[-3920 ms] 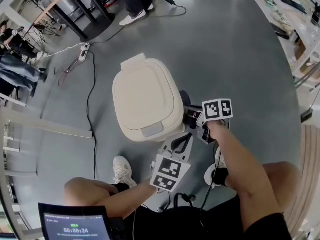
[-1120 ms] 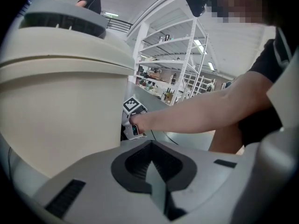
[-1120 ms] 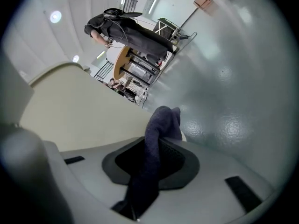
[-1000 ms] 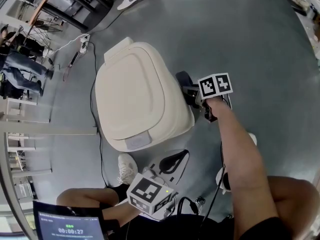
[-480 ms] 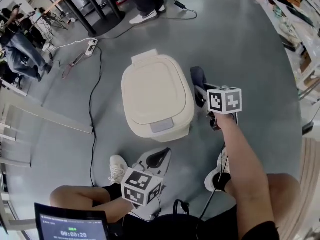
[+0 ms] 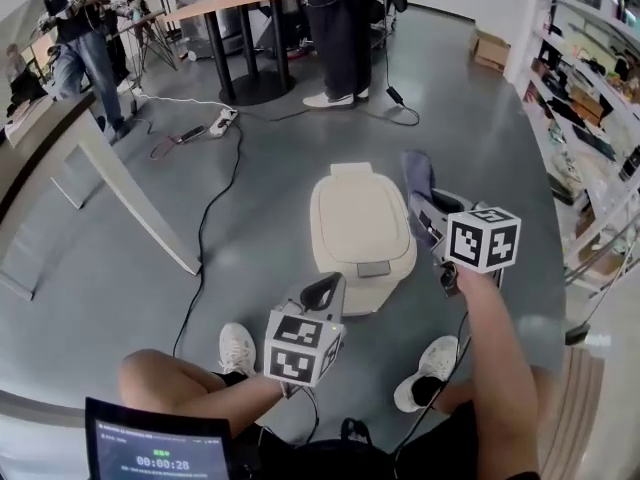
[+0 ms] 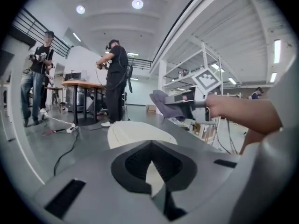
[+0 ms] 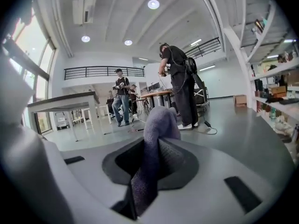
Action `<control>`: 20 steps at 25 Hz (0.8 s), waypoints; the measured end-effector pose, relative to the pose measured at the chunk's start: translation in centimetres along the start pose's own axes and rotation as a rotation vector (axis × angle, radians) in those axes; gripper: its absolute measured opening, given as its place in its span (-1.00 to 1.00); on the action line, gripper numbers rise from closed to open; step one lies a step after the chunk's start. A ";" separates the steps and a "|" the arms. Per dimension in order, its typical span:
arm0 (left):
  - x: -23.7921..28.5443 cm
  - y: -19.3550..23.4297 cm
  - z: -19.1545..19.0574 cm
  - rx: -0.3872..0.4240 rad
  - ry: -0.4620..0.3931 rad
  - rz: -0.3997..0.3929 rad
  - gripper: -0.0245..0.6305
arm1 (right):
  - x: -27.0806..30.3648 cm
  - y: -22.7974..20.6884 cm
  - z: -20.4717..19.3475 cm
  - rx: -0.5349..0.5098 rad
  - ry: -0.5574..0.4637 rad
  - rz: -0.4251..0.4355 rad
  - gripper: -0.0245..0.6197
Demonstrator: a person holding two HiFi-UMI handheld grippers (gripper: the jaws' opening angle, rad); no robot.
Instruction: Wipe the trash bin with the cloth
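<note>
The cream trash bin point(image 6: 360, 230) stands on the grey floor with its lid closed; the left gripper view shows its lid point(image 7: 135, 131) straight ahead. My right gripper point(image 6: 430, 211) is shut on a grey-purple cloth point(image 6: 418, 176) and holds it in the air beside the bin's right rear corner. In the right gripper view the cloth point(image 8: 161, 120) bulges up out of the right gripper point(image 8: 156, 146). From the left gripper view the cloth point(image 7: 162, 104) hangs above lid height. My left gripper point(image 6: 320, 293) is shut and holds nothing, just in front of the bin; its tips point(image 7: 150, 148) point at the lid.
A person point(image 6: 340, 28) stands by a round table point(image 6: 235, 3) behind the bin. A cable point(image 6: 215, 203) and a power strip point(image 6: 220, 120) lie on the floor to the left. Shelves point(image 6: 590, 118) line the right side. My shoes point(image 6: 237, 348) are near the bin's front.
The head view has tipped up, so the bin looks smaller and farther off. My right gripper has lifted the cloth away from the bin's right side. The left gripper stays low in front.
</note>
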State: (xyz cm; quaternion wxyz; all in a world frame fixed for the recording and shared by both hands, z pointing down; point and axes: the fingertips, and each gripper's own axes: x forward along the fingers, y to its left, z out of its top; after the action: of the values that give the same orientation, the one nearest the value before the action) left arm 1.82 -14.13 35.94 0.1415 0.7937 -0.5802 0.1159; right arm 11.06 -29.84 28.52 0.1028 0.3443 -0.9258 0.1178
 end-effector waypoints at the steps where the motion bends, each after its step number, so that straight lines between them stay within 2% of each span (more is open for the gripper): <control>1: -0.8 1.3 1.1 -0.006 -0.025 0.030 -0.92 | 0.0 1.7 0.5 -0.014 0.001 0.005 -0.68; 4: -2.5 5.5 3.3 -0.017 -0.107 0.112 -0.92 | 1.1 6.2 0.5 -0.010 -0.004 0.030 -0.68; 8: -4.8 9.8 3.6 0.034 -0.171 0.207 -0.92 | 3.1 11.0 -1.5 -0.015 -0.004 0.000 -0.68; 11: -6.6 11.9 2.6 -0.019 -0.179 0.205 -0.92 | 4.3 14.9 -3.3 -0.025 -0.008 -0.021 -0.68; 16: -8.2 15.1 0.9 -0.051 -0.171 0.217 -0.92 | 6.5 20.2 -7.3 0.033 -0.014 -0.023 -0.68; 20: -8.9 16.7 -0.5 -0.075 -0.142 0.213 -0.92 | 8.2 23.4 -11.5 0.041 0.052 0.002 -0.68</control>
State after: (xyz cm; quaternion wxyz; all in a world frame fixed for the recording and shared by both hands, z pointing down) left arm -16.73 -10.84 34.86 0.1167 0.7278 -0.6737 0.0521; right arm -9.23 -14.38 38.20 0.1195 0.3424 -0.9205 0.1457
